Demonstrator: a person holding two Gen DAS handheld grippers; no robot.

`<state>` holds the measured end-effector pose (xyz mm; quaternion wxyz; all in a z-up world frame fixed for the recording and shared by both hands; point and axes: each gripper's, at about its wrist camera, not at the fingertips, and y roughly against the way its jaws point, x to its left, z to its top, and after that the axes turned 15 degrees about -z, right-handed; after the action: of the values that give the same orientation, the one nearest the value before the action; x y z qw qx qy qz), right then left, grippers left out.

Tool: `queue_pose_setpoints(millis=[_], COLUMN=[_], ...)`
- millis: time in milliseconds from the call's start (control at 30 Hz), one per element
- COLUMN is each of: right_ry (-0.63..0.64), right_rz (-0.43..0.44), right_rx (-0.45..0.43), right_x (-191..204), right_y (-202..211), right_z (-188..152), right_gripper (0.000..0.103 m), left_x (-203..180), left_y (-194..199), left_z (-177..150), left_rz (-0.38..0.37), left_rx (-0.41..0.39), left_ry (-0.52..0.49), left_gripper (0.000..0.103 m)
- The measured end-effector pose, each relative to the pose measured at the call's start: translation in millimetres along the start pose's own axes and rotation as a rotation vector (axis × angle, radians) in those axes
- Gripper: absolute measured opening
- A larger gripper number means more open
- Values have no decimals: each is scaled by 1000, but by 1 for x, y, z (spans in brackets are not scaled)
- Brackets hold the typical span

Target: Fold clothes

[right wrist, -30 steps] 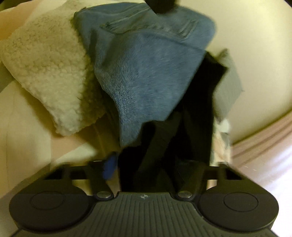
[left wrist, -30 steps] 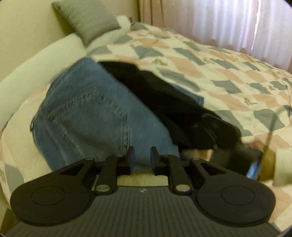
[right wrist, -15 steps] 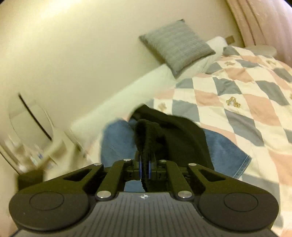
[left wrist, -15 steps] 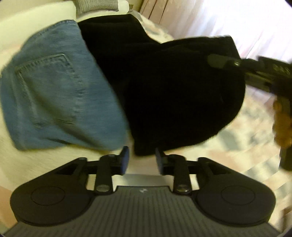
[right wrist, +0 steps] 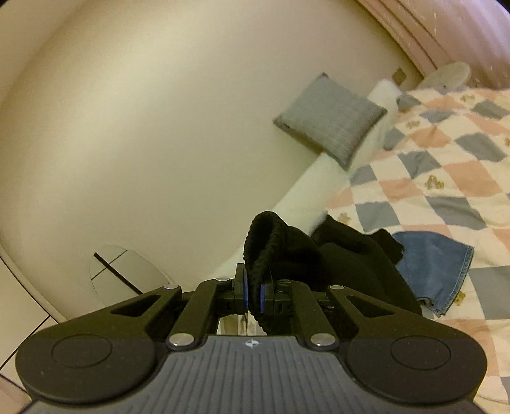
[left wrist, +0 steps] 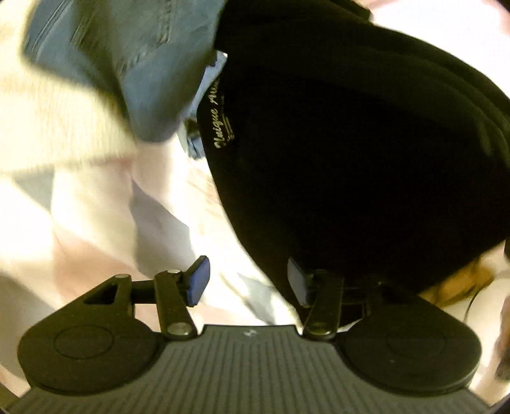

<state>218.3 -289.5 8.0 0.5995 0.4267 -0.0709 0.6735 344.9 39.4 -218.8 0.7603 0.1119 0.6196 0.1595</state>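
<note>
A black garment (left wrist: 350, 153) with small gold lettering hangs in the air and fills the right of the left wrist view. My left gripper (left wrist: 247, 281) is open just below its lower edge, with its right finger against the cloth. My right gripper (right wrist: 253, 291) is shut on the black garment's (right wrist: 347, 264) ribbed hem and holds it up above the bed. Blue jeans (left wrist: 127, 63) lie on the quilt behind the garment, and a jeans leg (right wrist: 436, 267) shows in the right wrist view.
The bed carries a checked quilt (right wrist: 446, 165) in pink, grey and white. A grey cushion (right wrist: 331, 117) leans on a white bolster (right wrist: 318, 188) by the cream wall. A white fleece item (left wrist: 47, 121) lies beside the jeans. Pink curtains (right wrist: 446, 28) hang at the far end.
My right gripper has closed on the black garment and lifted it off the jeans. My left gripper has opened wider and moved in under the hanging cloth.
</note>
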Motion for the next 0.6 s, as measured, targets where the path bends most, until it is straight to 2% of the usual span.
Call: queue_pose_setpoints(millis=[67, 133, 300, 367, 467, 600], right_ry=[6, -2, -4, 0, 5, 9], right_rz=[-13, -31, -56, -51, -42, -37], right_rx=[-17, -29, -52, -60, -71, -87], right_x=[11, 17, 32, 36, 41, 45], right_y=[17, 29, 58, 73, 90, 114], right_z=[-3, -10, -23, -28, -35, -41], right_gripper=[7, 7, 7, 7, 7, 7], left_x=[1, 5, 11, 10, 6, -5], left_y=[3, 6, 23, 31, 36, 24], left_z=[-17, -39, -96, -116, -144, -187], left_rz=[-67, -137, -144, -198, -271, -299], left_rx=[-46, -92, -140, -183, -249, -271], left_ry=[75, 163, 262, 313, 368, 390], left_gripper=[62, 65, 65, 73, 77, 78])
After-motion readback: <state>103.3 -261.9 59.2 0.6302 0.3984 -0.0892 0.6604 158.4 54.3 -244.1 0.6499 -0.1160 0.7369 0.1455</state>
